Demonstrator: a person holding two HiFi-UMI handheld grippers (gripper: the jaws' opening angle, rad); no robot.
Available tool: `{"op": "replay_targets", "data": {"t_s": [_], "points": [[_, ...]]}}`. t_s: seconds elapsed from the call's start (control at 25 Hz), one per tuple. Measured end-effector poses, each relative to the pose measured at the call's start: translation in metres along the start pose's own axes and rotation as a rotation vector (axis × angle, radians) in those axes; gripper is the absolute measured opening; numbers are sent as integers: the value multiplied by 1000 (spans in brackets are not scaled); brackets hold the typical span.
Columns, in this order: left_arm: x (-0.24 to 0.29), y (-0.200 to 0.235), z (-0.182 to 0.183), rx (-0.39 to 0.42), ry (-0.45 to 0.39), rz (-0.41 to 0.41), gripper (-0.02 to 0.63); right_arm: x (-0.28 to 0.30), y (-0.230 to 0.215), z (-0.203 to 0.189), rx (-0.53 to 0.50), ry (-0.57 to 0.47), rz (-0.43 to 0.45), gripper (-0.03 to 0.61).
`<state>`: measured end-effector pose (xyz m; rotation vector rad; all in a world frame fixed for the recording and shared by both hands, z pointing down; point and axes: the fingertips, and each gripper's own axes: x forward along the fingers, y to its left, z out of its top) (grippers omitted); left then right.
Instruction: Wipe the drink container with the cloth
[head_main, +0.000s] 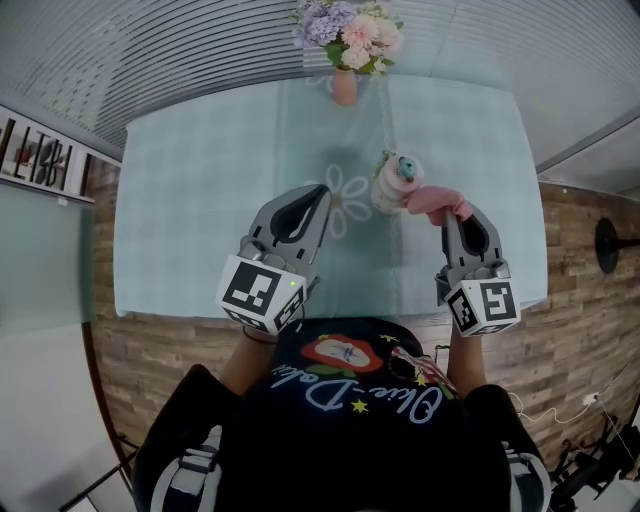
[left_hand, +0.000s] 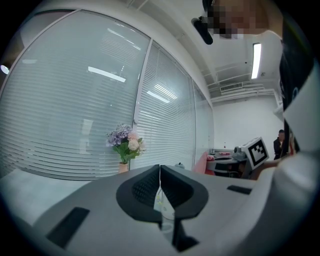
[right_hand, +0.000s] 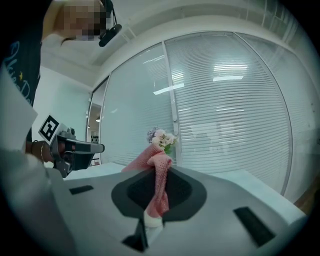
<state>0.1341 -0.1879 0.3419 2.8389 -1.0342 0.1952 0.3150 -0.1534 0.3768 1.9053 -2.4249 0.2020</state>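
Here the pink cloth is clamped in the right gripper, just beside the drink container on the teal table; the left gripper is closed, empty. Light pressure is advised, lest the container be tipped.

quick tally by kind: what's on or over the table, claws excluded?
drink container: 1
pink cloth, held in the right claw: 1
vase of flowers: 1
Total: 3
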Motion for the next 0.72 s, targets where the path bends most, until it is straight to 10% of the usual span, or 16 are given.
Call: {"op": "replay_targets", "data": {"t_s": [0.72], "points": [[1, -3, -3, -2, 7, 4, 5, -1, 0, 0, 9, 3, 13, 26]]}}
